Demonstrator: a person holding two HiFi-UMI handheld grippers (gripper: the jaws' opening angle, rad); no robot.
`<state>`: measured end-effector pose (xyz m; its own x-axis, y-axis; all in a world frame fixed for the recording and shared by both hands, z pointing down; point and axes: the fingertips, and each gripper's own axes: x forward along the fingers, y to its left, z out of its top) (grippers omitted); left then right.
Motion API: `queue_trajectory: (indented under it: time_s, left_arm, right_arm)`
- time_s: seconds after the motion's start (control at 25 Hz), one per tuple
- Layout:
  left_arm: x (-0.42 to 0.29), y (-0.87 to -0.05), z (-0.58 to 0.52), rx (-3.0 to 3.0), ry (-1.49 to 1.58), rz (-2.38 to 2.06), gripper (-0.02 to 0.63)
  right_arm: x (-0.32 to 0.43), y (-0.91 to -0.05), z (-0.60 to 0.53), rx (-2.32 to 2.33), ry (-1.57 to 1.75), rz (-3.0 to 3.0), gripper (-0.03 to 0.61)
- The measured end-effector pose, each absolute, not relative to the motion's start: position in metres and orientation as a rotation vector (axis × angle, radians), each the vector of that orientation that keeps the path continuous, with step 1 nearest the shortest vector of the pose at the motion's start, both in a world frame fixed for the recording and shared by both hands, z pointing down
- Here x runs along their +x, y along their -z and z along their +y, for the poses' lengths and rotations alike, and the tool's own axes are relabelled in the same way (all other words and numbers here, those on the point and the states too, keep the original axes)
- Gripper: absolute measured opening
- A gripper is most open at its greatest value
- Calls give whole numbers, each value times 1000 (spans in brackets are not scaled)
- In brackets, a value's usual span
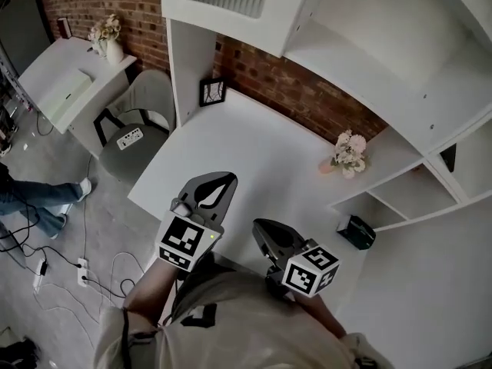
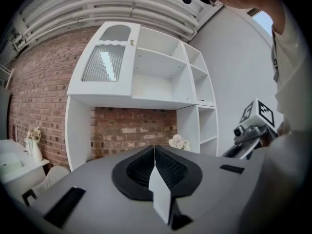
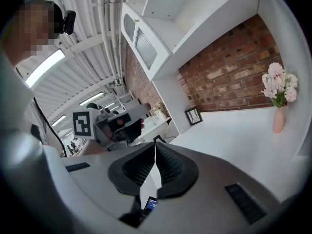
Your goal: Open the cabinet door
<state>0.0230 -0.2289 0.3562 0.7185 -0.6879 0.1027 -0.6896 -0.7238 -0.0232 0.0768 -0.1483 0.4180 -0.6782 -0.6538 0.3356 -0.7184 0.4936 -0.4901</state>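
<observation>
Nothing of the opening is done yet: the white cabinet door with its ribbed glass pane (image 2: 108, 57) sits closed at the upper left of the left gripper view, its small knob (image 2: 130, 43) untouched; the left tool (image 2: 154, 152) and the right tool (image 3: 155, 150) each have jaws pressed together on nothing, by the white tabletop's (image 1: 254, 152) edge; reaching up, gripping and pulling all remain.

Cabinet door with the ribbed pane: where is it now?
In the left gripper view the cabinet door sits upper left on the white shelf unit, beside open shelves and above the brick alcove.
</observation>
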Motion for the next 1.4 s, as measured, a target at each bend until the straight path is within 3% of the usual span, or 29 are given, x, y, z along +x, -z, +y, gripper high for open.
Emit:
queue_trajectory:
  time_s: [0.36,0.64,0.68,0.76,0.92,1.4]
  left_arm:
    - [35,-278,-305,2987,47,-1356,21]
    - [66,-236,-351,3044,18,-1463,23]
    - [69,-230,-359,3046,12,-1492,41]
    - [75,-221,-374,3038,1,-1553,164]
    - [78,-201,-395,3008,31,-1689,231]
    - [70,-180,-424,2864,119,-2043,250]
  right_arm:
    - [79,-414,-166,1280,-927,-2618,28]
    - [99,-407,-178,1247,-902,-2661,28]
    - [101,-407,-179,1235,-892,-2668,28]
    - [108,-406,-183,1219,-881,-2681,28]
    - [121,-404,-187,1223,-881,-2694,28]
    - [128,-406,-189,1205,-952,-2709,28]
